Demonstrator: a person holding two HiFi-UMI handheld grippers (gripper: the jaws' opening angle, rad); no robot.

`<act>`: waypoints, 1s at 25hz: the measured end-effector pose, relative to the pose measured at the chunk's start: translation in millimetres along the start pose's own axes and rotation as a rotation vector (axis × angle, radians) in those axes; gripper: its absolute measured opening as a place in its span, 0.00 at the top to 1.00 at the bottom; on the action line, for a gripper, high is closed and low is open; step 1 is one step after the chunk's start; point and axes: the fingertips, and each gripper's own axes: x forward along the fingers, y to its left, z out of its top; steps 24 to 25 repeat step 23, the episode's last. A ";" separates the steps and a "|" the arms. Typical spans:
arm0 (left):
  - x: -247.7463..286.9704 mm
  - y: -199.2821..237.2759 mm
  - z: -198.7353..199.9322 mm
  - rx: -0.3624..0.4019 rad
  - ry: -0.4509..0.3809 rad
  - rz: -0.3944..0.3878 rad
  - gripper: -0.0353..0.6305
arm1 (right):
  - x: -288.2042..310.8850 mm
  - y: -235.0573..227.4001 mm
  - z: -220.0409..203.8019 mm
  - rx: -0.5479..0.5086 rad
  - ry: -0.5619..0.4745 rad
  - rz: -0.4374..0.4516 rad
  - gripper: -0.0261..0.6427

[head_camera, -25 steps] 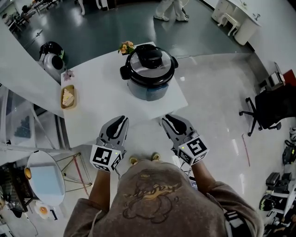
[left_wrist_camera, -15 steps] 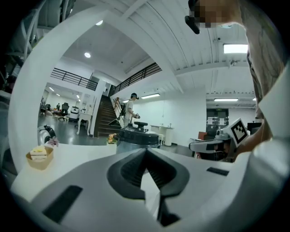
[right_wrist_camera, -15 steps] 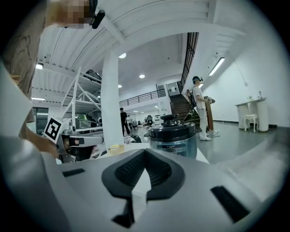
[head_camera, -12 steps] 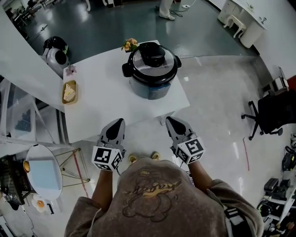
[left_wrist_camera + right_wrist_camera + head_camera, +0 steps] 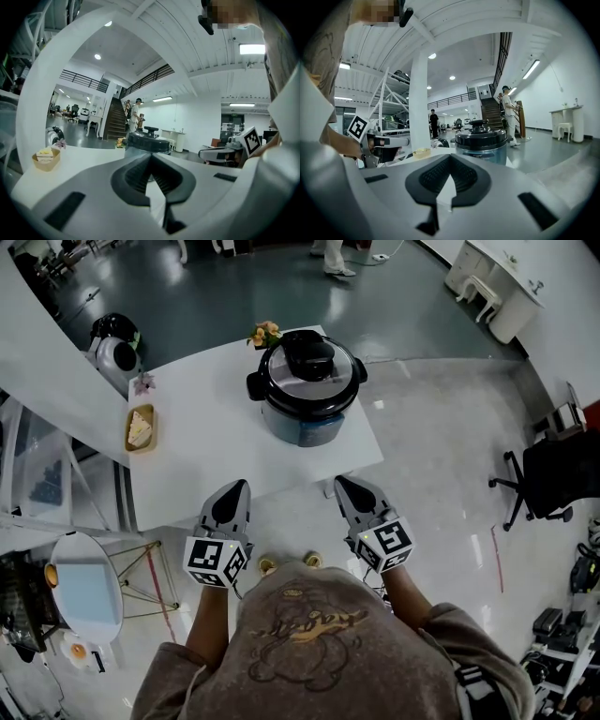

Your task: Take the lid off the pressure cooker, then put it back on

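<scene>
While the grippers hang low in the frame: left gripper (image 5: 238, 487) and right gripper (image 5: 341, 482) point at the near edge of the white table (image 5: 197, 456), well short of the pressure cooker (image 5: 305, 423).
Just changed: both pairs of fingers, slightly parted a second ago, are now pressed together on nothing; both hands have sunk a little toward the bottom of the frame.
Lid: the lid (image 5: 307, 362) sits on the cooker at upper centre of the head view, as it did a second ago.
Meaning for the task: closed, empty jaws and a seated lid fit either a lid about to come off or one already put back; these pictures cannot settle which.
Cooker materials: shiny metal lid rim, black moulded top and knob, round blue-grey body, black side handles.
Gripper materials: pale grey plastic shells, black ribbed pads (image 5: 136, 176), pointed tips.
Table: smooth, glossy, rectangular.
</scene>
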 end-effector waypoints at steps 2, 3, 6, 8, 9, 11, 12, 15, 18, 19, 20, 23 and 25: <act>2.4 -0.6 2.0 -0.010 -0.004 0.003 0.94 | 1.3 -2.3 0.9 -0.006 -0.001 0.001 0.97; 3.0 -1.1 2.7 -0.014 -0.005 0.003 0.94 | 1.9 -2.9 0.9 -0.008 0.000 0.002 0.97; 2.6 -2.8 4.9 -0.016 -0.008 0.003 0.94 | 3.3 -2.2 2.9 -0.013 0.001 0.006 0.97; 1.8 -3.2 5.3 -0.018 -0.006 0.007 0.94 | 4.0 -1.9 4.5 -0.015 -0.001 0.011 0.97; 1.2 -3.3 5.2 -0.019 -0.004 0.009 0.94 | 4.3 -1.8 4.9 -0.016 -0.001 0.014 0.97; 0.4 -3.4 5.5 -0.021 -0.003 0.013 0.94 | 5.0 -1.9 5.5 -0.018 0.001 0.019 0.97; 0.1 -3.6 5.8 -0.021 -0.004 0.014 0.94 | 5.3 -2.3 5.9 -0.019 0.002 0.020 0.97; -0.1 -3.9 6.6 -0.019 -0.004 0.017 0.94 | 5.9 -4.9 7.1 -0.019 0.003 0.023 0.97; 0.3 -5.0 7.4 -0.012 0.001 0.016 0.94 | 4.9 -6.7 8.9 -0.016 0.002 0.028 0.97; 0.8 -5.5 7.8 -0.012 0.002 0.015 0.94 | 4.7 -7.3 9.2 -0.014 0.002 0.029 0.97; 1.6 -6.1 8.2 -0.011 0.003 0.012 0.94 | 4.7 -8.0 9.1 -0.013 0.003 0.031 0.97; 5.1 -7.8 9.4 -0.006 0.005 0.002 0.94 | 5.5 -10.4 8.2 -0.011 0.005 0.034 0.97; 5.1 -7.8 9.4 -0.006 0.005 0.002 0.94 | 5.5 -10.4 8.2 -0.011 0.005 0.034 0.97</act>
